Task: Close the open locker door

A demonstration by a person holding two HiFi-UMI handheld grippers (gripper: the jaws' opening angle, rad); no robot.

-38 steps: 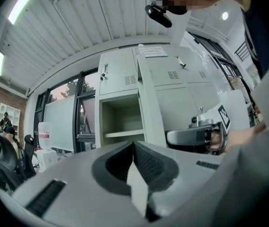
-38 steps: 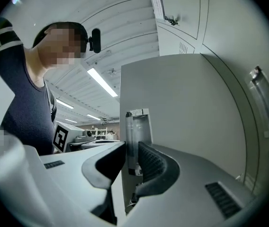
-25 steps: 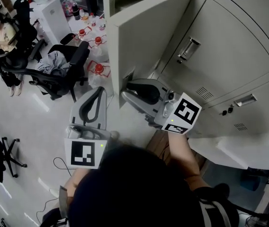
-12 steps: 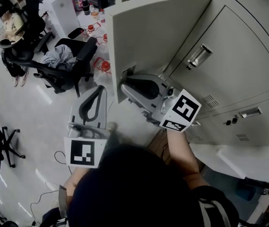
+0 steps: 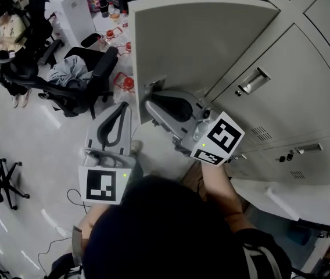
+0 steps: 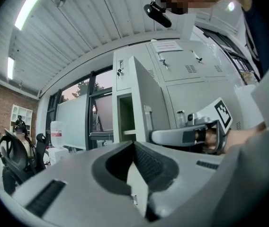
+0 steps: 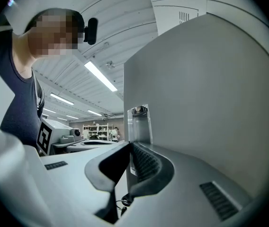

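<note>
The open locker door (image 5: 200, 45) is a pale grey panel swung out from the locker bank, with a metal latch plate (image 5: 155, 85) near its free edge. My right gripper (image 5: 149, 104) is shut with nothing in it, and its tip rests against the door just under that plate. In the right gripper view the door (image 7: 210, 89) fills the right side and the latch plate (image 7: 138, 124) stands just past the closed jaw tips (image 7: 129, 145). My left gripper (image 5: 120, 108) hangs shut and free to the left of the door; its view shows the door (image 6: 146, 103) and the right gripper (image 6: 186, 135).
Closed lockers (image 5: 281, 80) with recessed handles run to the right of the door. Black office chairs (image 5: 78, 80), red-capped bottles (image 5: 124, 83) and a white unit (image 5: 75, 16) stand on the floor at the left. A cable (image 5: 72, 199) lies on the floor.
The door has swung further toward the locker bank, its face now turned more to me. My right gripper has followed it at the latch edge; the left gripper has barely moved.
</note>
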